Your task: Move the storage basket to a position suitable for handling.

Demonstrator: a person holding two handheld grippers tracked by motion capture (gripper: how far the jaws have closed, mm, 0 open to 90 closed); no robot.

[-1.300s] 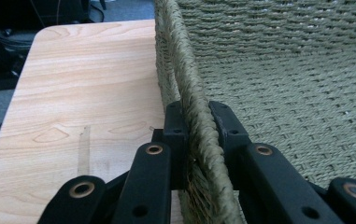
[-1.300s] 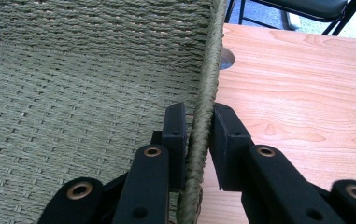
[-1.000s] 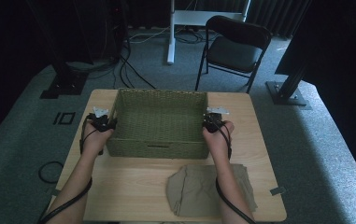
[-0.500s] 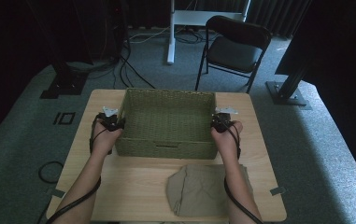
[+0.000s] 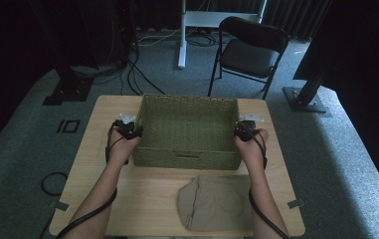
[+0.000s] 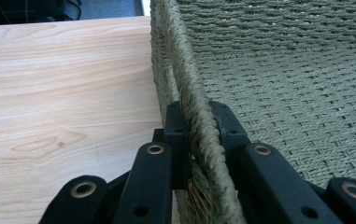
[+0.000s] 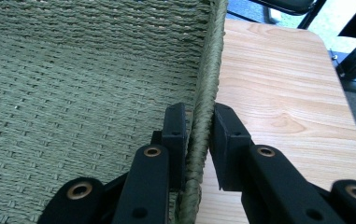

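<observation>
Grey carpet, a folding chair [image 5: 250,50] and loose cables surround the pale wooden table [image 5: 102,119] I'm working over. On it sits a rectangular woven basket [image 5: 187,124], olive-green, its walls a tight cord weave finished with a thick twisted rim.

I have my left gripper [image 5: 127,128] clamped on the basket's left wall: in the left gripper view the braided rim [image 6: 199,116] runs up between the two black jaws, one pad outside against the table side, the other inside over the woven floor. My right gripper [image 5: 246,130] mirrors this on the opposite wall, jaws pinched onto that rim [image 7: 203,116], inner pad within the basket, outer pad over bare wood.

I judge this two-sided hold is for moving the basket as one piece; gripping both short sides keeps it level and stops a soft wall from buckling. The weave looks pliant, so the rim is the sensible place to bite.

Nearer me than both sets of fingers, a folded tan cloth [image 5: 217,201] lies flat on the table, just apart from the basket's front wall.
</observation>
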